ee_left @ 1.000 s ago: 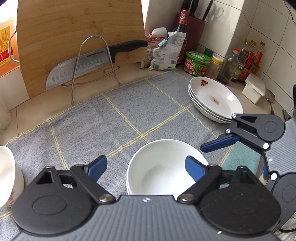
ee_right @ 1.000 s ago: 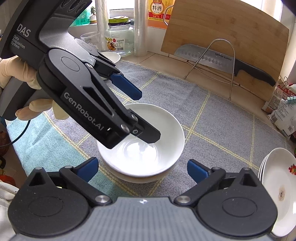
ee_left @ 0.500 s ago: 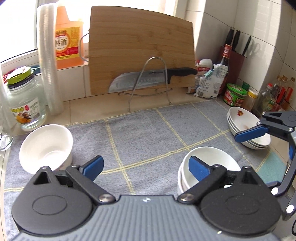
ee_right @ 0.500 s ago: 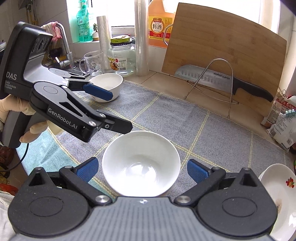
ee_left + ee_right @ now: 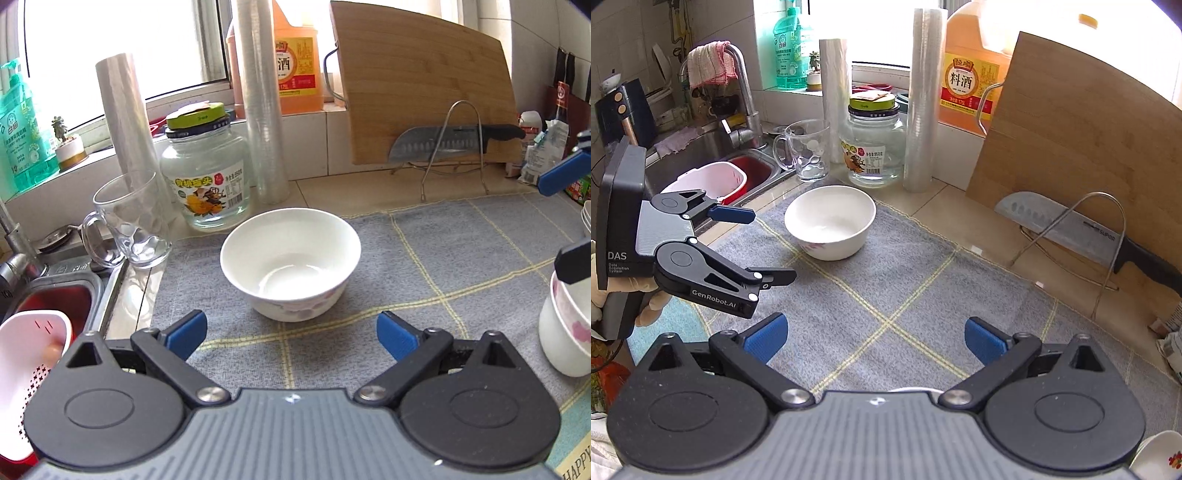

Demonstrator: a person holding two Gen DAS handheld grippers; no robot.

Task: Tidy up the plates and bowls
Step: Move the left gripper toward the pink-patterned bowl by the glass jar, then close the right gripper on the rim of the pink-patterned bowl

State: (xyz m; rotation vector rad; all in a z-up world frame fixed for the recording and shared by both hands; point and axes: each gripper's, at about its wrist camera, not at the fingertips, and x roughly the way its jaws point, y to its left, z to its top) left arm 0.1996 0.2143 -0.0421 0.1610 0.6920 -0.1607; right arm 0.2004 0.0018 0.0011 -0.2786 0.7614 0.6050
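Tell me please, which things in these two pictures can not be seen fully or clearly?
- Stacked bowls, left wrist view: cut off by the right edge, so their count is unclear; the right wrist view hides them almost wholly behind the right gripper.
- Plates, left wrist view: only a sliver at the right edge.
- Lone bowl: its flower pattern is too small to read.
- Sink: partly hidden by the left gripper.

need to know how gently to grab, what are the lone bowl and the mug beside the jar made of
Bowl: looks like glazed ceramic, opaque glossy white with a faint floral print outside. Mug: clear glass by the look of it, see-through walls and handle.
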